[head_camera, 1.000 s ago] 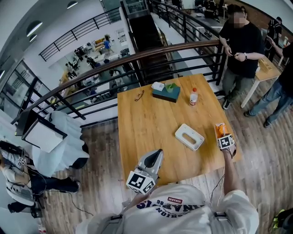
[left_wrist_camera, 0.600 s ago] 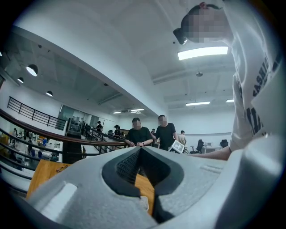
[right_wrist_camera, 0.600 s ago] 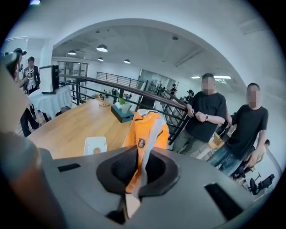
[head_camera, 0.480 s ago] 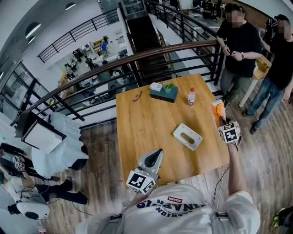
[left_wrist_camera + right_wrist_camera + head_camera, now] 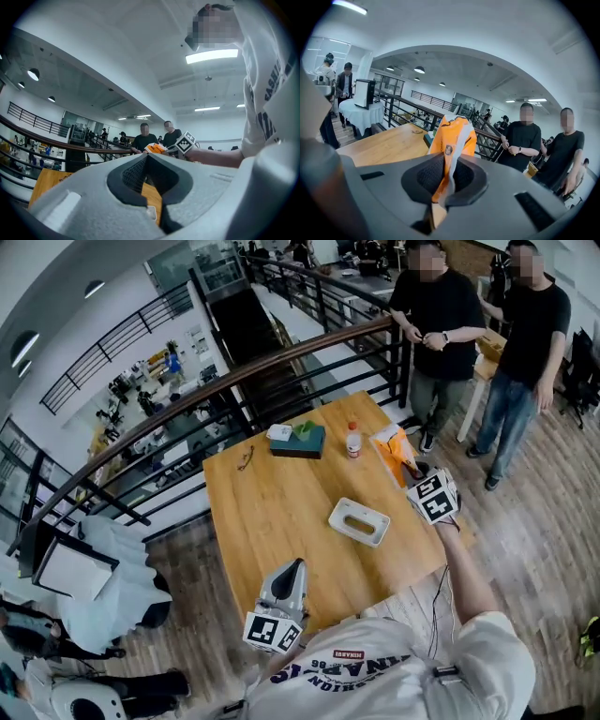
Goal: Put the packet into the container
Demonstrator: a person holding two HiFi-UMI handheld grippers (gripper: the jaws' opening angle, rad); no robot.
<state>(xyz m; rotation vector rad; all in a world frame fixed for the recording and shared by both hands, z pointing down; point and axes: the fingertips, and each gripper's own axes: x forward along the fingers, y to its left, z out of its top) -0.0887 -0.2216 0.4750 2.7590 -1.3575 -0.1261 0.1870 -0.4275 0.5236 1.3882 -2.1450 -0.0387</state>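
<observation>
The right claw (image 5: 445, 183) is clenching an orange packet (image 5: 452, 137). Its two jaws are squeezing the bottom end of the packet, and the rest of the packet is sticking up and out past them. In the head view, the packet is hanging in the air over the far right side of the wooden table (image 5: 272, 512). It is not touching the table.

The white container (image 5: 359, 521) is sitting on the table with its open side up. It is to the left of the right claw and closer to the person than the packet. The packet and the container are apart.

The left claw (image 5: 296, 565) is hovering over the near edge of the table. Its jaws are pressing together at the tips, and nothing is between them.

At the far end of the table, a small bottle with a red cap (image 5: 353, 440) is standing just beside a dark green box (image 5: 300, 440). A pair of glasses (image 5: 246, 458) is lying to the left of the box.

Two people in black shirts (image 5: 441, 315) are standing on the floor past the table, next to a railing (image 5: 281, 362).
</observation>
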